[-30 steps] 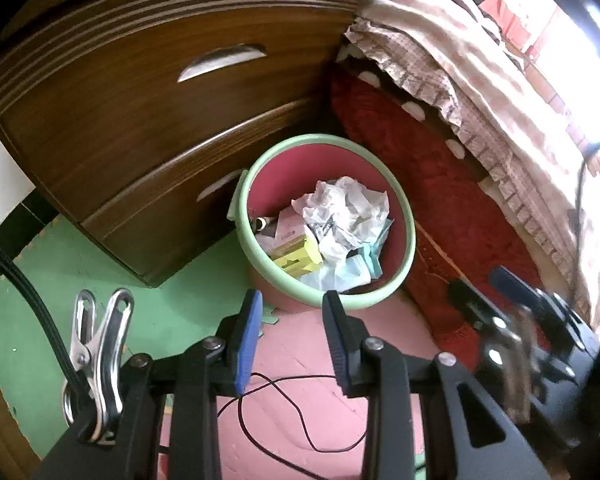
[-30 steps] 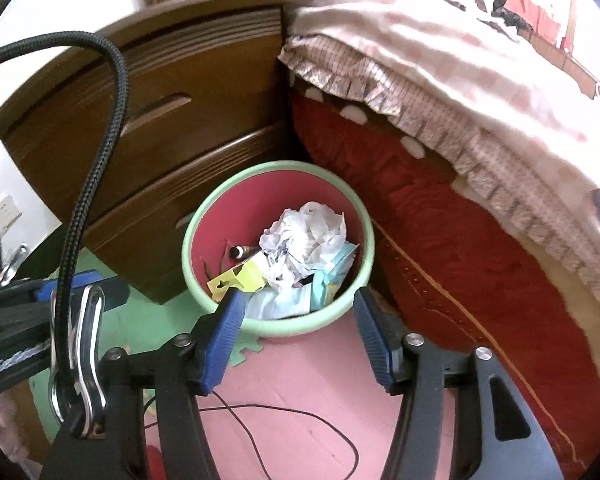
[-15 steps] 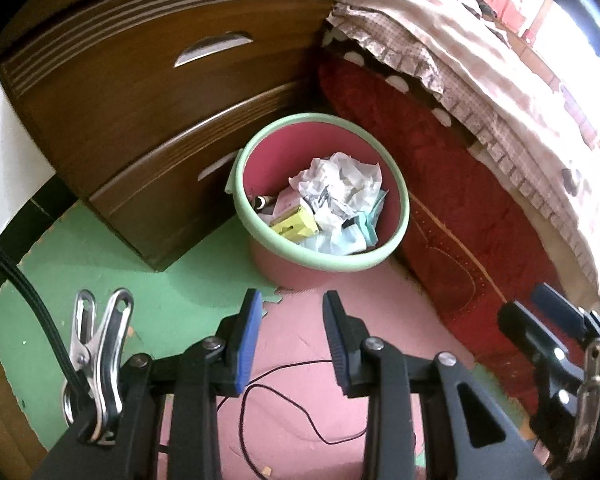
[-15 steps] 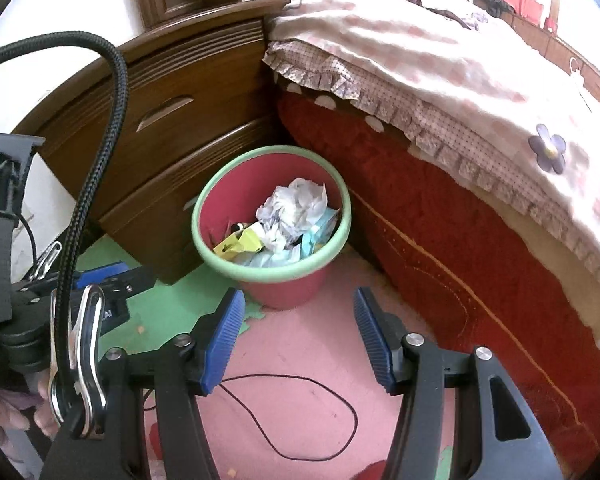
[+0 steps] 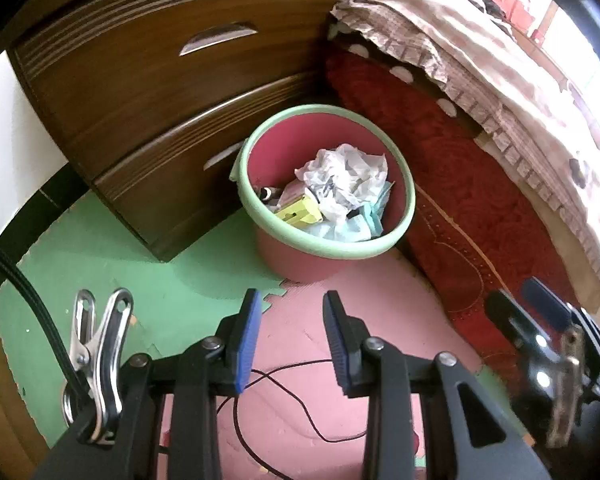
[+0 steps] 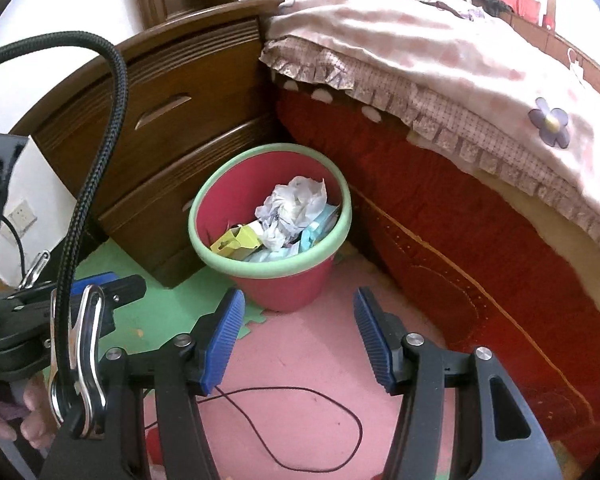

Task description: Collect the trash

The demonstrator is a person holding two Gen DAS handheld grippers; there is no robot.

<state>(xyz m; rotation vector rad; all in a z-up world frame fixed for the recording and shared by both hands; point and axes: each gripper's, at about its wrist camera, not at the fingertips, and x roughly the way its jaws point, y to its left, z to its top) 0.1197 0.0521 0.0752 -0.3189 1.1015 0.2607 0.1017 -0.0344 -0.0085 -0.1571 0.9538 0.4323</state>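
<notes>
Both the left gripper [image 5: 288,336] and right gripper [image 6: 298,334] hang released and empty above the floor mat [image 6: 316,364]. The pink bin [image 6: 270,220], full of paper, stands in the mat's far corner by the nightstand [image 6: 160,120]. I judge the next move needs a reach to its rim.

Bin [image 5: 326,254] wedged between drawers [image 5: 172,92] and bed [image 5: 460,184]; its top open.

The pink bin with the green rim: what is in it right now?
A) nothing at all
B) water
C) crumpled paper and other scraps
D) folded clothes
C: the bin holds crumpled white paper, a yellow scrap and pale blue bits.
</notes>
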